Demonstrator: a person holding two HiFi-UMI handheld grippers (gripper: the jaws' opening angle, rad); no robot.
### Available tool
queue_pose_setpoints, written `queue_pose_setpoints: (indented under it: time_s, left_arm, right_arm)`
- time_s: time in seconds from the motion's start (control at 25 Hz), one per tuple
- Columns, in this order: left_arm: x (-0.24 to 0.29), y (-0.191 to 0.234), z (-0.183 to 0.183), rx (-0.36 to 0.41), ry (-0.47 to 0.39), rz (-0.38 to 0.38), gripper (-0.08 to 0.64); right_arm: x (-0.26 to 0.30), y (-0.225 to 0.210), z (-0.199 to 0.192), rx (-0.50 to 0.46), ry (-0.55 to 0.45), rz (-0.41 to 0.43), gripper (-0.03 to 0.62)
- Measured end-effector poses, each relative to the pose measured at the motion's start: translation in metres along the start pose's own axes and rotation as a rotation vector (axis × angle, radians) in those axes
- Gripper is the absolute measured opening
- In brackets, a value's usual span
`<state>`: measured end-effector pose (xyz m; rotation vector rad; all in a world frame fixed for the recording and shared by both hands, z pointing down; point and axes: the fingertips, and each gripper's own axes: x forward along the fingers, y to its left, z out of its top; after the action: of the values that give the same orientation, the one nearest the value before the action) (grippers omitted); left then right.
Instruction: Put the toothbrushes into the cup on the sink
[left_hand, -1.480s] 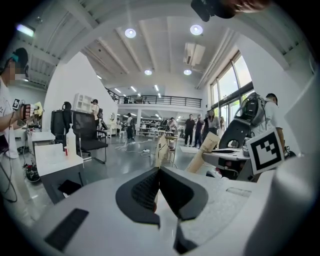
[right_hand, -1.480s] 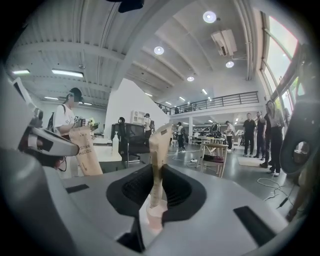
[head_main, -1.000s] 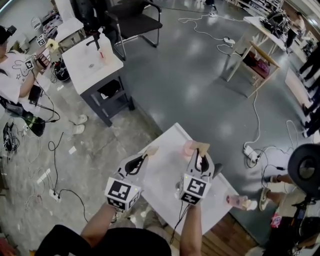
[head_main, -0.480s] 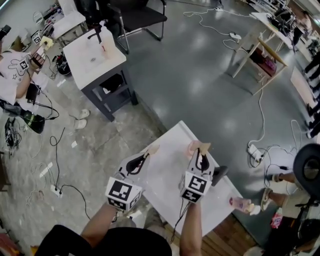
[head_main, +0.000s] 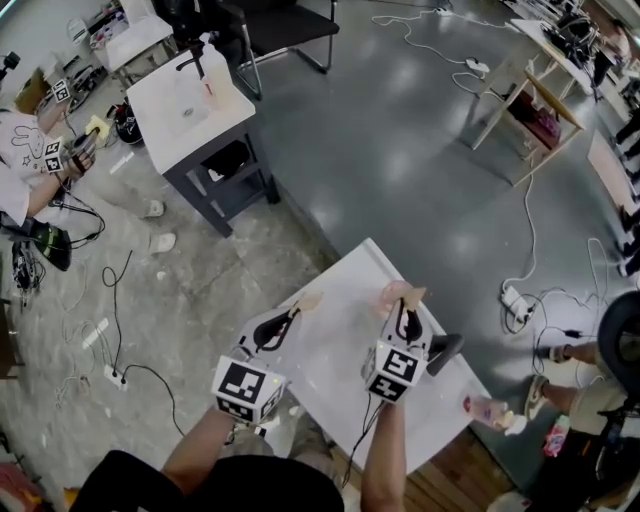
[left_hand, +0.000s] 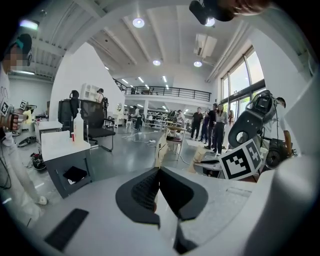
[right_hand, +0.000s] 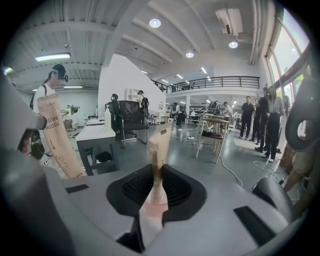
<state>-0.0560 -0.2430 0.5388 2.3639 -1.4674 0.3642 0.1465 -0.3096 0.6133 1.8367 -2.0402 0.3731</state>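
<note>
Over a white sink top (head_main: 335, 350) I hold two paper-wrapped toothbrushes. My left gripper (head_main: 291, 314) is shut on a tan packet (head_main: 306, 299). In the left gripper view that packet (left_hand: 161, 148) shows edge-on, rising from the closed jaws of the left gripper (left_hand: 159, 172). My right gripper (head_main: 405, 311) is shut on a tan and pink packet (head_main: 402, 294), which stands upright between its pads (right_hand: 158, 150). The left packet (right_hand: 57, 137) shows at the left of the right gripper view. A pink cup (head_main: 479, 405) sits at the sink's near right edge, right of the black faucet (head_main: 446, 349).
A second white sink stand (head_main: 185, 105) and a black chair (head_main: 285, 25) stand at the back left. A wooden shelf (head_main: 520, 110) and floor cables (head_main: 520, 240) lie to the right. A seated person (head_main: 30, 165) with grippers is at far left; other people stand at right.
Both grippers keep their packets and hold about the same place over the sink top. The head view has shifted slightly. The person at far left has lowered their hands.
</note>
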Motion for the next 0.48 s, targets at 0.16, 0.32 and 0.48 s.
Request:
queue_pose_setpoints:
  time_s: [0.16,0.32,0.48]
  left_arm:
    - [0.0017,-0.0001,-0.0019,-0.010,0.013,-0.003,0.003]
    - [0.0035,0.0005,-0.0019,0.001,0.002,-0.004,0.003]
    - [0.0032,0.0009,-0.0034,0.000,0.004,-0.005,0.003]
  right_arm:
    - [0.0037,0.0002,-0.0046,0.007,0.008,0.000,0.054]
    - [0.0058,0.0009,-0.0058,0.006,0.009,-0.001,0.054]
    - [0.0058,0.0004,-0.0053,0.018,0.001,-0.009,0.055]
